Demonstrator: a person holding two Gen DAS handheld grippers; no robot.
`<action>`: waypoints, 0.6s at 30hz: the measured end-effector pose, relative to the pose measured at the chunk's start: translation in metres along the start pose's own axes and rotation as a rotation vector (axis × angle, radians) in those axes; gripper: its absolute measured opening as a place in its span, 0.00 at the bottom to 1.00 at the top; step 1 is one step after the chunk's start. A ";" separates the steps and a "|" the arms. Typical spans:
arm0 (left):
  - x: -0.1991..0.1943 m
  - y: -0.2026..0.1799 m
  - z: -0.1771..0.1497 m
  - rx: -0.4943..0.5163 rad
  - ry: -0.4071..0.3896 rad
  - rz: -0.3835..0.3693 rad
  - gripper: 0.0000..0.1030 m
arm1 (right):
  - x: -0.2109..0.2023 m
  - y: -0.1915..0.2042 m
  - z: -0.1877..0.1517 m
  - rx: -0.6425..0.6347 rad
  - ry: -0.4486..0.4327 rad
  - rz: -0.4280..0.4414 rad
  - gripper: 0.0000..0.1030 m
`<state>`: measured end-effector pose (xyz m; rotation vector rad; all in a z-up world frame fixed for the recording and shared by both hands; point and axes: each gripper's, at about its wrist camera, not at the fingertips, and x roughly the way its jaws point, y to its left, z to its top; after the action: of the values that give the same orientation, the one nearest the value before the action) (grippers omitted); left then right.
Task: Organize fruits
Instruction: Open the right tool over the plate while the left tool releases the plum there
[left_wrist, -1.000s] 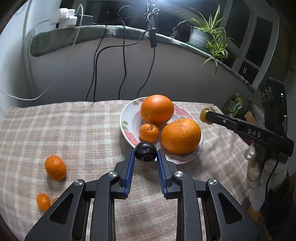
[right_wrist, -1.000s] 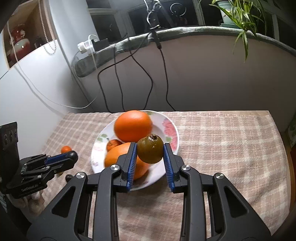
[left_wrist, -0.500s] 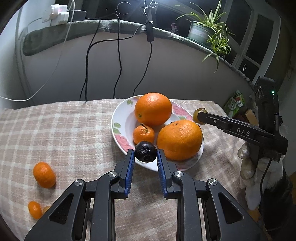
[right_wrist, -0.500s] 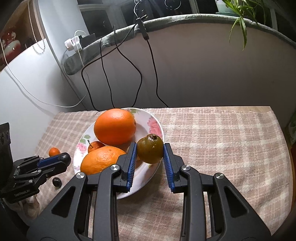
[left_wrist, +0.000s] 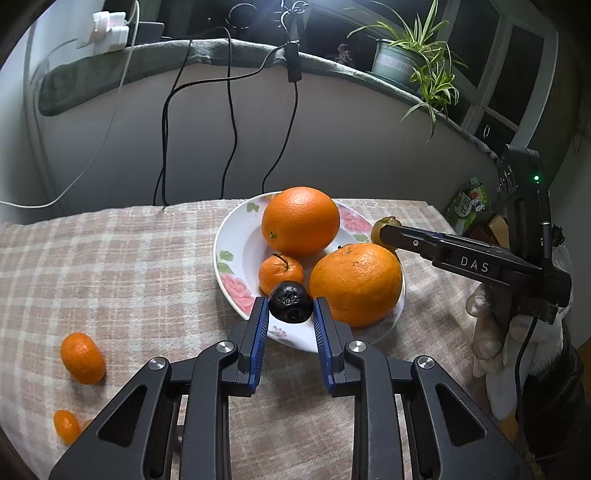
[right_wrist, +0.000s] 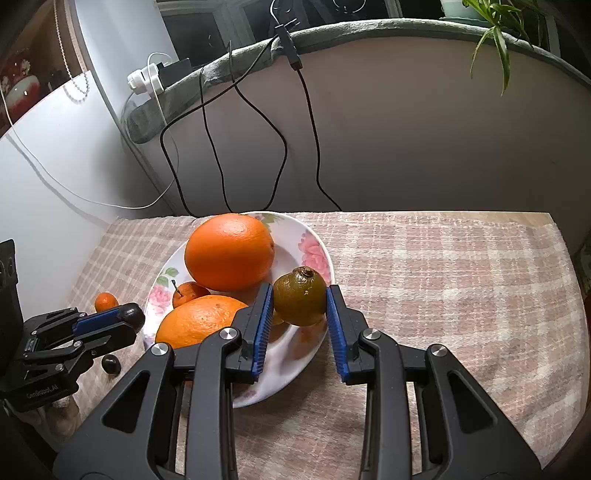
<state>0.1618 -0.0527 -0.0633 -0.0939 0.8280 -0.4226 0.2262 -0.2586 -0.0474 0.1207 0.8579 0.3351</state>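
Both my jaws hold fruit over the plate (left_wrist: 236, 254): left gripper (left_wrist: 290, 312) the dark fruit (left_wrist: 290, 301), right gripper (right_wrist: 300, 301) the green fruit (right_wrist: 300, 296); three oranges are plated, small mandarins (left_wrist: 82, 357) wait left of the left jaws.

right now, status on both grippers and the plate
Left gripper shut on small dark fruit. Right gripper shut on greenish fruit. Both at plate rim. Plate crowded: two oranges, one mandarin.
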 end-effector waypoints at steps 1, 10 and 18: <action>0.000 0.000 0.000 -0.001 0.000 0.000 0.23 | 0.000 0.000 0.000 -0.001 0.000 0.001 0.29; 0.000 -0.004 0.002 0.012 -0.001 -0.001 0.24 | 0.000 -0.001 0.001 -0.003 -0.005 0.007 0.30; -0.002 -0.008 0.004 0.023 -0.007 0.003 0.34 | -0.004 0.001 0.002 -0.003 -0.023 0.006 0.47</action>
<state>0.1608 -0.0592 -0.0578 -0.0725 0.8159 -0.4290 0.2255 -0.2588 -0.0433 0.1240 0.8345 0.3404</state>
